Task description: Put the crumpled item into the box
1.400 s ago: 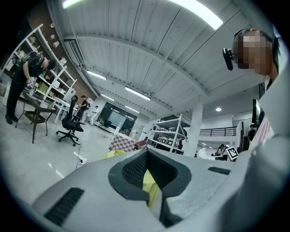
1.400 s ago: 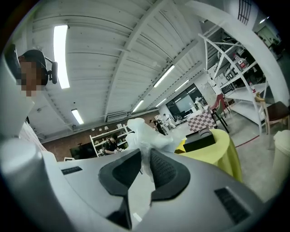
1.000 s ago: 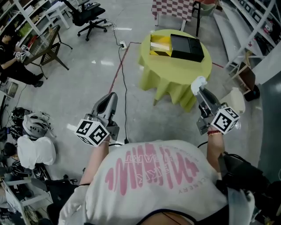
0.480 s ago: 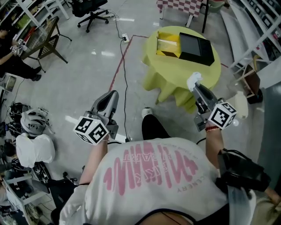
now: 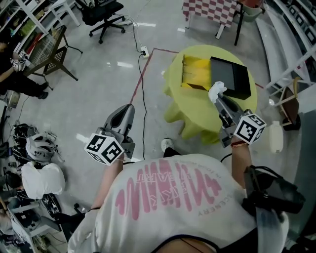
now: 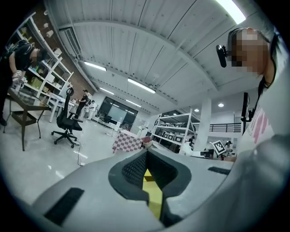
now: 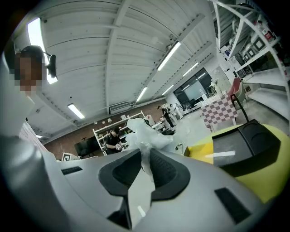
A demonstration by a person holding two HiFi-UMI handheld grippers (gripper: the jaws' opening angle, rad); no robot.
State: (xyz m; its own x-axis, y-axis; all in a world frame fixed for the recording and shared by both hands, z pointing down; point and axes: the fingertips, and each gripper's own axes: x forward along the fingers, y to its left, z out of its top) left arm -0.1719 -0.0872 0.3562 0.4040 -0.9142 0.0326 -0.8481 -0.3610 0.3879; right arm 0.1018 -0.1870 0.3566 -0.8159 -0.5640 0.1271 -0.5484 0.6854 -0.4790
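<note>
A crumpled white plastic item (image 5: 216,91) sticks out of my right gripper (image 5: 220,100), which is shut on it. The item hangs over the near part of the round yellow-green table (image 5: 197,116), just beside the open yellow box (image 5: 195,76) and its black lid (image 5: 231,78). In the right gripper view the white item (image 7: 146,133) is pinched between the dark pads of my right gripper (image 7: 144,156), with the yellow box (image 7: 199,152) and black lid (image 7: 247,142) ahead to the right. My left gripper (image 5: 126,109) stays low over the floor, left of the table. The left gripper (image 6: 146,156) is shut and holds nothing.
A black cable (image 5: 142,94) runs across the grey floor left of the table. An office chair (image 5: 101,11) and a mesh chair (image 5: 52,49) stand far left. A checkered table (image 5: 212,9) is behind. Helmets and bags (image 5: 37,148) lie at left, shelving (image 5: 291,29) at right.
The person has walked toward the table, so it and the box sit nearer. The right gripper with the white item has gone from short of the table to over it, beside the box.
</note>
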